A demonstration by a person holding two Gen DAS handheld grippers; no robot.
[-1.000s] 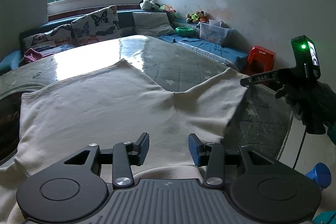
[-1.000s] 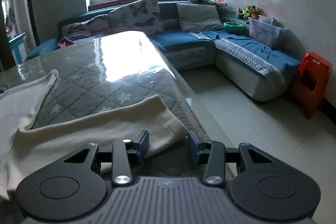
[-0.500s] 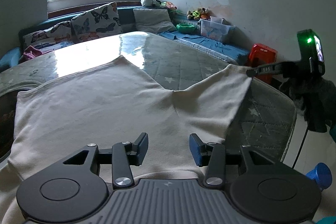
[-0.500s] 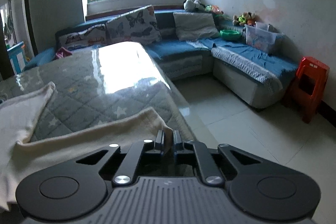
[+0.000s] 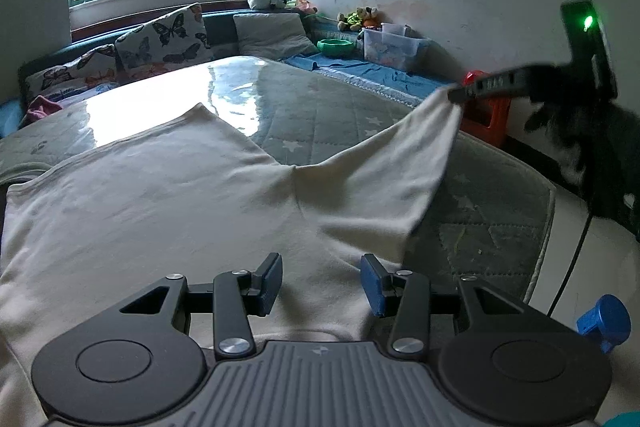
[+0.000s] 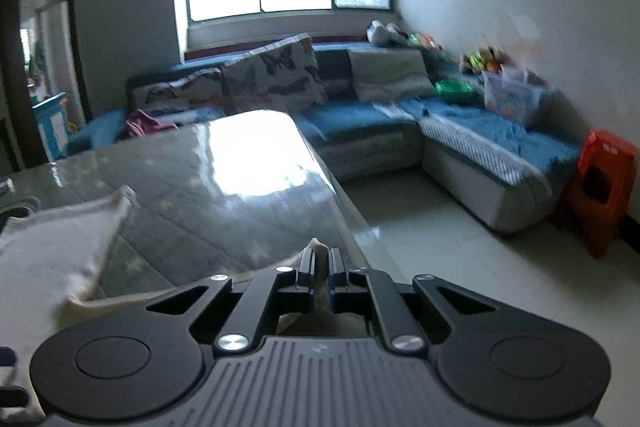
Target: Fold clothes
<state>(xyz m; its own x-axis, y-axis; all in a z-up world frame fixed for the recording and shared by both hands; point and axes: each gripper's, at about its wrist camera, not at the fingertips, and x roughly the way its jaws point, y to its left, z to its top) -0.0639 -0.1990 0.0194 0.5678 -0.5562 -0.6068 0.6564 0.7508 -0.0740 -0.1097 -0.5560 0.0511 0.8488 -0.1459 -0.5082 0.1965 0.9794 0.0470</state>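
A cream garment (image 5: pixel 160 203) is spread flat across the quilted, glossy-covered desk (image 5: pixel 328 115), with one sleeve (image 5: pixel 404 163) raised off the surface toward the right. The sleeve's end is clamped between the closed jaws of the right gripper (image 6: pixel 319 269), a strip of cloth being seen pinched between them in the right wrist view. The left gripper (image 5: pixel 320 281) is held over the near edge of the garment with its jaws spread apart and nothing between them.
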